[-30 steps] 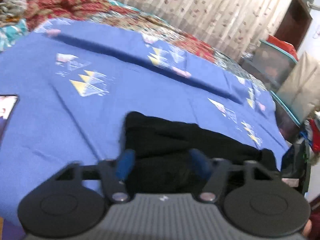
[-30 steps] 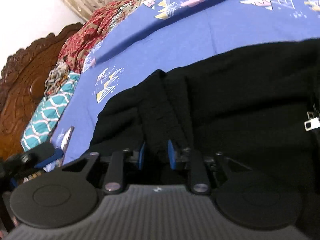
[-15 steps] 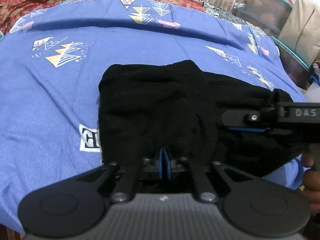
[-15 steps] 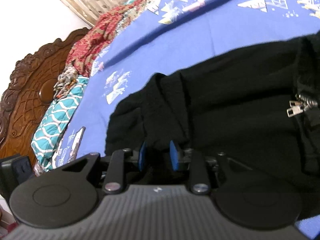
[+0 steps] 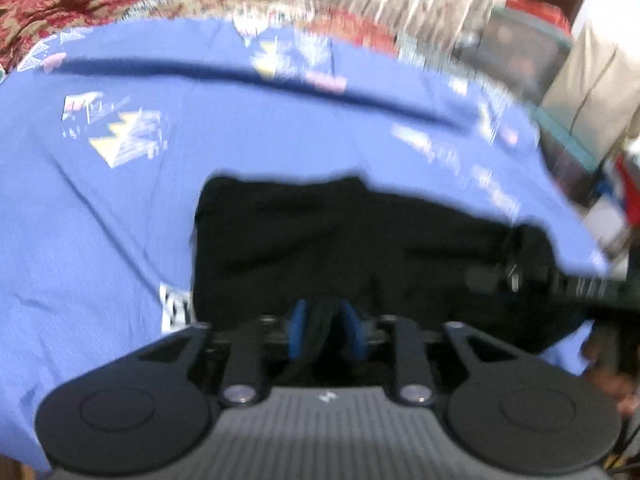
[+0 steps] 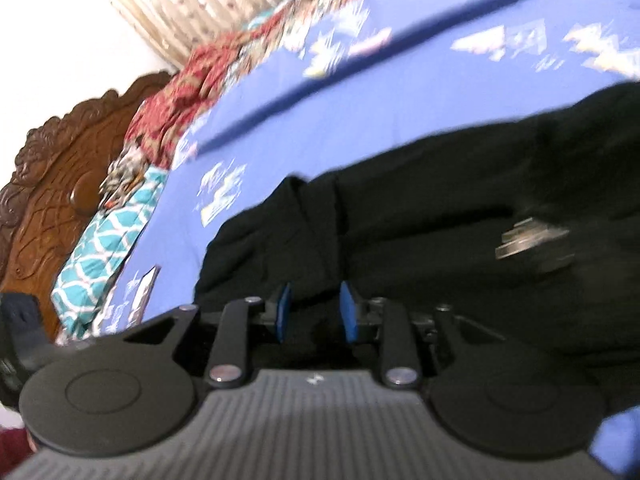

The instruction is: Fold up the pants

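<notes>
Change over one second: both grippers at the near edge of the pants.
The left gripper (image 5: 326, 334) closed fully, then its jaws have just been opening, black pants (image 5: 340, 240) fabric between them; the zipper pull (image 6: 528, 240) drifted toward 9 o'clock.

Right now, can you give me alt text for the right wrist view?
The right tongs pinch a fold of the black pants, which lie bunched on a blue patterned bedsheet. A carved wooden headboard stands at far left; the picture is motion-blurred.
</notes>
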The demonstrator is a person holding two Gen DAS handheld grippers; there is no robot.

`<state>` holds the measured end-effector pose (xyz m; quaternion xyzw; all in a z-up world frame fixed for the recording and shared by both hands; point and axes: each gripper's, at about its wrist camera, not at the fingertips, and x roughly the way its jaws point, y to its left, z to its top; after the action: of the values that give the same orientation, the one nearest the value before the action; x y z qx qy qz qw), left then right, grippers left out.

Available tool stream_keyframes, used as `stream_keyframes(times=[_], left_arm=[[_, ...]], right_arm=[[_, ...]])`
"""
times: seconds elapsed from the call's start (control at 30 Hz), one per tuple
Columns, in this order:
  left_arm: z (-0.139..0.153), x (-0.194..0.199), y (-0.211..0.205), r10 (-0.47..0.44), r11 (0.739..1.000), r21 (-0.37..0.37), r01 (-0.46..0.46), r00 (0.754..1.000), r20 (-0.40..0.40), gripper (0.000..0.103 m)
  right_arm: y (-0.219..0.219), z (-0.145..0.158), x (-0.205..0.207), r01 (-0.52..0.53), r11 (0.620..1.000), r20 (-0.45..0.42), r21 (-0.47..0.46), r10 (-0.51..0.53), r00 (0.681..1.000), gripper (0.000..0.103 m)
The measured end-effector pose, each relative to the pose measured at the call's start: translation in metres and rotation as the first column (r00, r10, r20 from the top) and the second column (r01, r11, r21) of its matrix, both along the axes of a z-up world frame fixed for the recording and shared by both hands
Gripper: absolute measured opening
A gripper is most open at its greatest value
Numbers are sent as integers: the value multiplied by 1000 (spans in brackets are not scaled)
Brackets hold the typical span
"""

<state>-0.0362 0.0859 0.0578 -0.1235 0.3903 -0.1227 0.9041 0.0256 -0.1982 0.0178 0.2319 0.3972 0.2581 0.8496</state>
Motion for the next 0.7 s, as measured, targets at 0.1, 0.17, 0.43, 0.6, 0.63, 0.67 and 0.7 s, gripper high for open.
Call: stream_keyframes(times=[0.1,0.17,0.43,0.6,0.63,0.67,0.7], left_arm=[[14,5,0,-7,999,-45,9,999,35,28],[15,13,-7,-28,999,-43,30,999,38,28],[-37,36,-49,-74,992,95,85,991,-108,28],[-8,32,-37,-64,997,43,68,994,-89,29],[1,30,-33,-54,998,22,56,996,-73,31],[9,29,-30,-47,999,4,47,997,-55,32],[18,29,-31,-40,999,-9,40,998,-38,34]], right_arm=[[-27,5,-12,74,997,39,-2,-74,997,31],[-48,8,-19,138,990,65,-14,-137,988,31],[-146,10,-35,468,882,157,-55,-455,877,54],[-181,-19,-39,582,812,86,-55,-577,812,59],[-184,-25,-38,586,809,68,-51,-582,810,60],[-185,-30,-37,587,808,48,-47,-585,809,60],[-186,-37,-35,588,808,26,-39,-587,809,60]])
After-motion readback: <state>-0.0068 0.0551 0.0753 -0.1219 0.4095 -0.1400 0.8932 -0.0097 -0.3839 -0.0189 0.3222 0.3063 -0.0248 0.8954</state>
